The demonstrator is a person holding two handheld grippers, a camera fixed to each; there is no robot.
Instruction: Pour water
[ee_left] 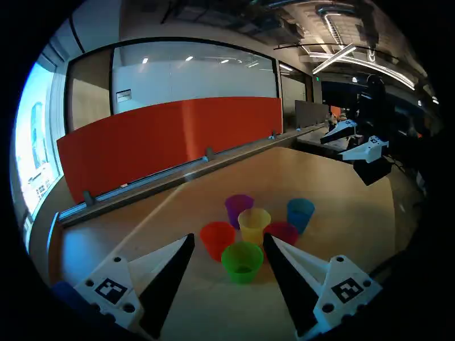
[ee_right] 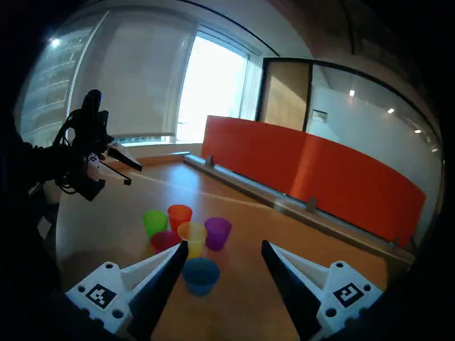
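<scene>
Pouring has not begun, as far as can be judged. The left gripper [ee_left: 228, 237] and the right gripper [ee_right: 224, 244] both hover over the pale wooden table [ee_left: 352, 227], fingers spread wide with nothing between them.

Six small translucent plastic cups stand upright in a tight cluster mid-table. The green cup [ee_left: 242, 261] is nearest the left gripper and the blue cup [ee_right: 200, 275] nearest the right one. Packed between them are an orange-red cup [ee_left: 217, 237], a yellow cup [ee_left: 254, 223], a purple cup [ee_left: 238, 206] and a crimson cup [ee_left: 282, 232]. Whether any holds water cannot be told.

Choosing a cup, lifting it and tipping it are all left to do. The packing is the obstacle: neighbouring cups touch or nearly touch, leaving little room for fingers. A long orange partition panel [ee_left: 170, 136] lines the table's far edge, well apart.
</scene>
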